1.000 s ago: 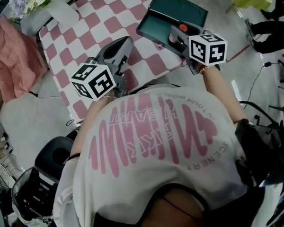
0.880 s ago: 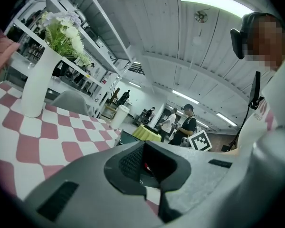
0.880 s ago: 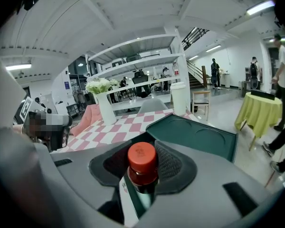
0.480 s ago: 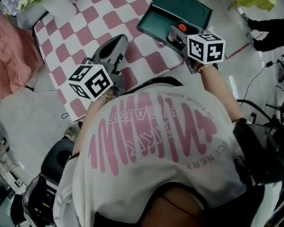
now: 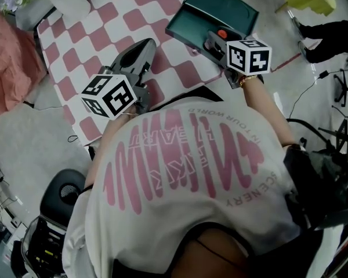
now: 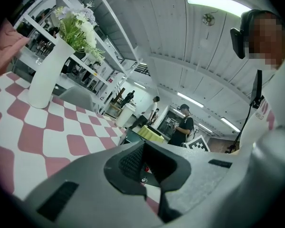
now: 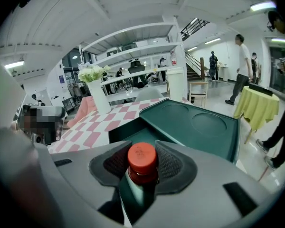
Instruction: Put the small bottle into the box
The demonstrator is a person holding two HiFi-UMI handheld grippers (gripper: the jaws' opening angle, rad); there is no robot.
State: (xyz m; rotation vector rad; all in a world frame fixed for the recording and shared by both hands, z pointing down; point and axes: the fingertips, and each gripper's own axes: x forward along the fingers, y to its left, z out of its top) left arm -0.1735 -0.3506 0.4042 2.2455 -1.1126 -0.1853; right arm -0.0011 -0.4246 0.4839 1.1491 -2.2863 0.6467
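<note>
The small bottle (image 7: 142, 161), dark with an orange-red cap (image 5: 221, 34), stands upright between the jaws of my right gripper (image 7: 142, 171), which is shut on its neck. In the head view the right gripper (image 5: 216, 39) hangs over the near edge of the open green box (image 5: 217, 7). The box's lid (image 7: 206, 127) with two round recesses lies open behind the bottle. My left gripper (image 5: 145, 45) rests low over the checked tablecloth (image 5: 98, 22), left of the box. Its jaws (image 6: 149, 167) stand together with nothing between them.
A white vase of flowers (image 6: 46, 75) stands at the table's far left corner (image 5: 43, 7), next to a pink cloth (image 5: 6, 62). A yellow-green covered table (image 7: 261, 109) and several people stand beyond. A black stool (image 5: 64, 193) is on the floor.
The right gripper has sunk a little with the bottle toward the box's near edge. The left gripper has hardly moved.
</note>
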